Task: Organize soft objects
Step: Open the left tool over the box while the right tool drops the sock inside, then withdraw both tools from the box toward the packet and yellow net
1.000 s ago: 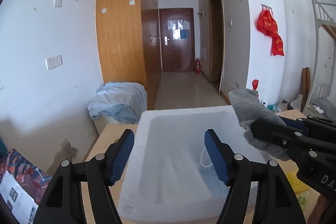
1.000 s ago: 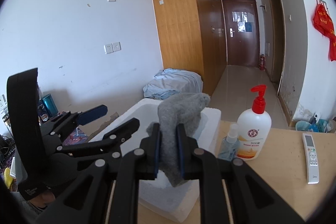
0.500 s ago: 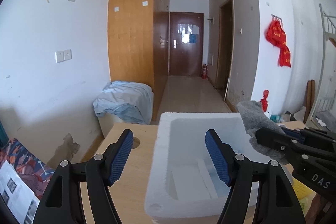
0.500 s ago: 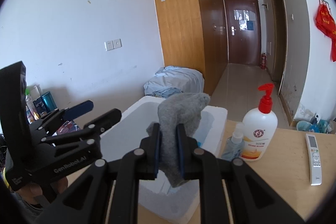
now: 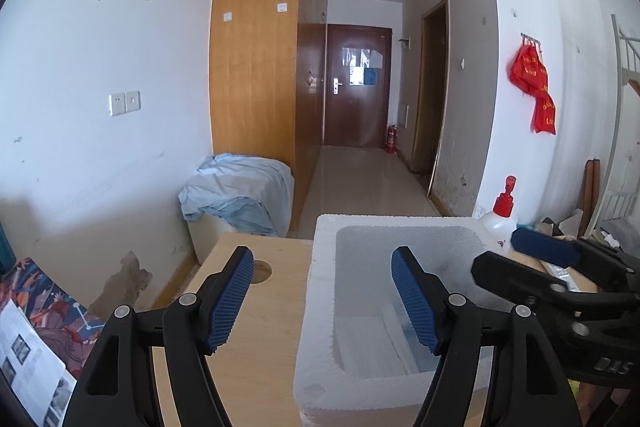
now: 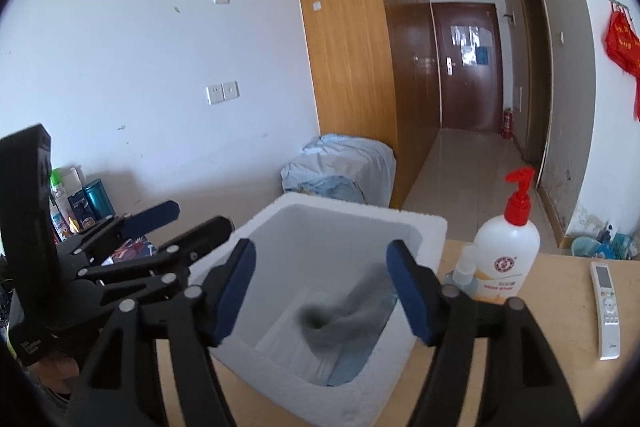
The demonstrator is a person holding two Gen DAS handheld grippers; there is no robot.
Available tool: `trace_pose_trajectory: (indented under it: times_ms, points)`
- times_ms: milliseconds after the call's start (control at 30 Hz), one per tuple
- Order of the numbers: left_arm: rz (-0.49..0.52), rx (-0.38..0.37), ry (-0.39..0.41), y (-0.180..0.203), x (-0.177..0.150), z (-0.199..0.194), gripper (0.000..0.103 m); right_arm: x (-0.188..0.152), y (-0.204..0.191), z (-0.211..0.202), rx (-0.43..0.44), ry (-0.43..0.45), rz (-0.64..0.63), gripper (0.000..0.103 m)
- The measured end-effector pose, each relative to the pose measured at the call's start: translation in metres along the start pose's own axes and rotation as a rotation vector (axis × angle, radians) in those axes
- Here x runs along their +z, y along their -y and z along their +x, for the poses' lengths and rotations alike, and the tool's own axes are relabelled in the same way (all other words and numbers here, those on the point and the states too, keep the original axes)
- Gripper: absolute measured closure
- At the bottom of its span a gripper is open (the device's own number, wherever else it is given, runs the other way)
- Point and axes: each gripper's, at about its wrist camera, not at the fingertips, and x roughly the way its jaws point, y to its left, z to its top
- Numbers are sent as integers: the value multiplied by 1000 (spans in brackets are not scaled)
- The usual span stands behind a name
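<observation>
— Grey cloth, where is it?
— Down in the white foam box, just past your right gripper. Its jaws have just been opening, with nothing between them.
— And your left gripper?
— Fingers apart too, empty, the box rim between them. A pump bottle stands farther right.

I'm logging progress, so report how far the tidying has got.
Done: the grey fuzzy cloth lies in the white foam box, on pale blue fabric. In hand: nothing; the right gripper jaws have just opened, the left gripper is open. Left: nothing soft visible outside.
</observation>
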Motion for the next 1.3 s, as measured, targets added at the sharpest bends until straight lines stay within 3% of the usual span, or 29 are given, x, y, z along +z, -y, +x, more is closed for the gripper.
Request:
trace_pose_trajectory:
  times_ms: [567, 933, 1067, 1300]
  points:
    - [-5, -13, 12, 2, 0, -5, 31, 2, 1, -12, -5, 23, 19, 26]
    - [2, -25, 35, 12, 0, -39, 30, 0, -5, -46, 3, 71, 6, 25]
    - [2, -34, 53, 17, -2, -58, 20, -3, -8, -65, -11, 101, 2, 16]
    - [14, -61, 58, 31, -9, -86, 15, -12, -4, -98, -25, 133, 28, 14]
